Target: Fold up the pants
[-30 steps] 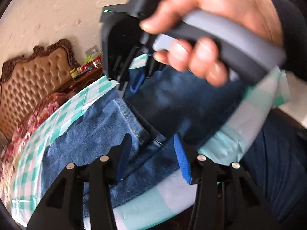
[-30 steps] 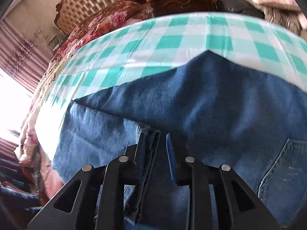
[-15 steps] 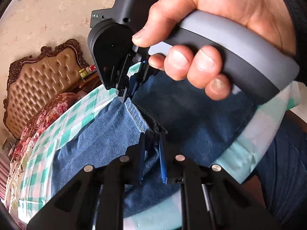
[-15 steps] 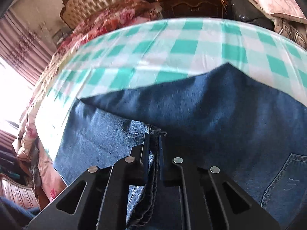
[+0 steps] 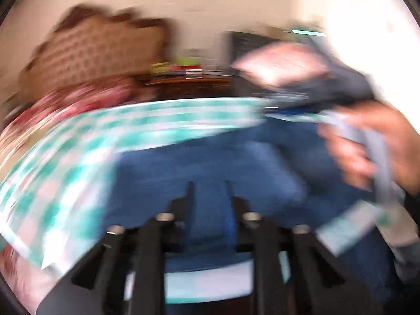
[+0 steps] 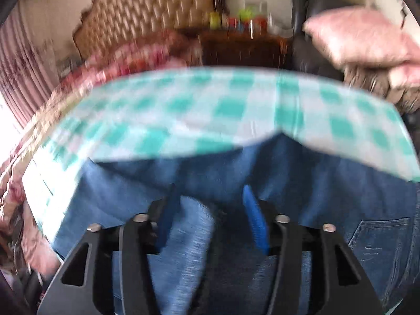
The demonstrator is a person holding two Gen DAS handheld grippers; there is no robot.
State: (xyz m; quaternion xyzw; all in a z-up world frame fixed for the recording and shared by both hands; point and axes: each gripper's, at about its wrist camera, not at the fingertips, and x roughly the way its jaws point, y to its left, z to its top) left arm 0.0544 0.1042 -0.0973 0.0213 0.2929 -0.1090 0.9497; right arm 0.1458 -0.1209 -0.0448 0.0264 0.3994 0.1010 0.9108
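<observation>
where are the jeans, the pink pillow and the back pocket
jeans (image 6: 302, 173): right wrist view, flat dark denim above the fingers
pink pillow (image 6: 359, 36): right wrist view, middle of its face
back pocket (image 6: 380, 239): right wrist view, middle of the stitched patch

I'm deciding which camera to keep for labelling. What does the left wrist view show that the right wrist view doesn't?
Left wrist only: a hand wrapped around a grey handle, badly blurred. Right wrist only: a back pocket, pink curtains, and the right hand-held gripper, jaws opening with a denim fold between them, unpinched. Both: the jeans, the green-checked tablecloth, the tufted headboard and a pink pillow.
</observation>
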